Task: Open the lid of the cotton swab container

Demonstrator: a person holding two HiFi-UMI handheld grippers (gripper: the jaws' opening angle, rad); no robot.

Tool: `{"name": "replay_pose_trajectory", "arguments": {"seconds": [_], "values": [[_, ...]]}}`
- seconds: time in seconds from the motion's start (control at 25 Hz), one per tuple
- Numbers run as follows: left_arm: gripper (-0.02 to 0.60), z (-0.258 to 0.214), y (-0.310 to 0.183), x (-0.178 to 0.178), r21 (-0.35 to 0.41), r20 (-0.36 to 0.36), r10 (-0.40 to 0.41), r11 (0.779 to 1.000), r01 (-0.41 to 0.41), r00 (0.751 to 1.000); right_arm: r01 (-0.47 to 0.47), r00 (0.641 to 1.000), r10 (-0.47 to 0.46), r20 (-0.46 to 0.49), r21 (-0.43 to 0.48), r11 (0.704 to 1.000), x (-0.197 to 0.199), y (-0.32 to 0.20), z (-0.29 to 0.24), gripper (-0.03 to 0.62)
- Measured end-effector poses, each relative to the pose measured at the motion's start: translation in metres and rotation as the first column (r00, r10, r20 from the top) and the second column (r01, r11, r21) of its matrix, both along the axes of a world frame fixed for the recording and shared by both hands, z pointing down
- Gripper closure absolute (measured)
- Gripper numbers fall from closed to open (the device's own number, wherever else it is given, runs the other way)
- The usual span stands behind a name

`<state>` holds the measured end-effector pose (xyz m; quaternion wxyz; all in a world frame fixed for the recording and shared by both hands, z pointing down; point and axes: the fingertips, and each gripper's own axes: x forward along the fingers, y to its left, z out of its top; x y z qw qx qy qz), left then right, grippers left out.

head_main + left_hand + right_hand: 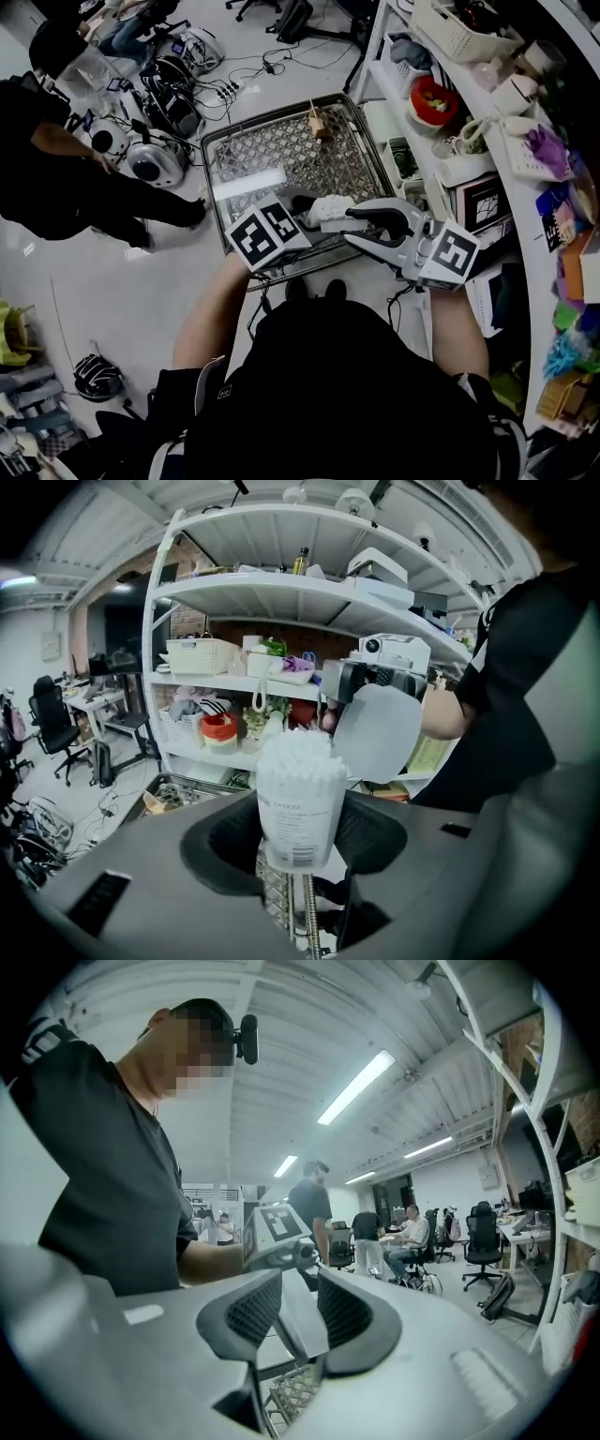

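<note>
1. Head view: The person holds both tools over a grey metal mesh cart (272, 150). The clear plastic cotton swab container (330, 206), full of white swabs, is between the left tongs (302, 214) and the right tongs (349, 227), just above the cart. The fingertips are too small here to tell what they hold.

2. Left gripper view: The left tongs (300, 841) are part way open and squeeze the cotton swab container (298, 799) on both sides. It stands up straight, and the white swab tips show at the top. The round white lid (380, 735) is already lifted. It stands up beside the rim on the right, and the other tool holds it from above. Tall white shelves (281, 592) full of things are behind.

3. Right gripper view: The right tongs (295, 1312) are nearly closed and pinch the thin lid (292, 1327), seen from its edge, between the two dark pads.

4. How to do this step well, as I judge it:
   - The lid looks open, or very nearly.
   - Keep the left tongs tight and still, so the container does not tip or slip.
   - Swing the lid back slowly with the right tongs, following the way it bends at the rim.
   - Do not tug hard, or swabs may spill out.
</note>
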<state>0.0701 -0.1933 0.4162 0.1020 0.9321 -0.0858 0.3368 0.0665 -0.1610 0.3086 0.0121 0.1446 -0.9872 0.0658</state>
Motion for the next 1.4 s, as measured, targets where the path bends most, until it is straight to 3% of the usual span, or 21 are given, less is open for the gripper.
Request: {"name": "replay_pose_trajectory", "arguments": {"seconds": [0.2, 0.52, 0.68, 0.96, 1.24, 1.4], "values": [[0.379, -0.013, -0.006, -0.001, 0.075, -0.009, -0.03, 0.997, 0.031, 1.0, -0.021, 0.997, 0.022, 0.08, -0.018, 1.0, 0.01, 0.0, -0.013, 0.459], [0.379, -0.01, -0.007, -0.002, 0.051, -0.038, -0.053, 0.997, 0.055, 0.998, -0.04, 0.992, 0.04, 0.121, 0.003, 0.999, 0.016, -0.003, -0.029, 0.459], [0.379, -0.006, -0.008, -0.007, 0.049, -0.029, -0.07, 0.996, 0.071, 0.997, -0.082, 0.995, 0.082, 0.054, -0.002, 0.997, 0.015, -0.009, -0.014, 0.46], [0.379, 0.005, -0.012, -0.009, 0.037, -0.027, -0.101, 0.994, 0.102, 0.995, -0.164, 0.985, 0.164, 0.042, -0.011, 0.986, 0.018, -0.017, -0.007, 0.461], [0.379, 0.006, -0.011, 0.0, 0.023, -0.037, -0.08, 0.996, 0.08, 0.996, -0.3, 0.953, 0.3, 0.037, 0.0, 0.954, 0.039, -0.014, 0.002, 0.461], [0.379, 0.009, -0.009, 0.012, 0.017, -0.042, -0.046, 0.999, 0.047, 0.998, -0.408, 0.912, 0.407, 0.046, -0.003, 0.913, 0.055, -0.01, 0.003, 0.462]]}}
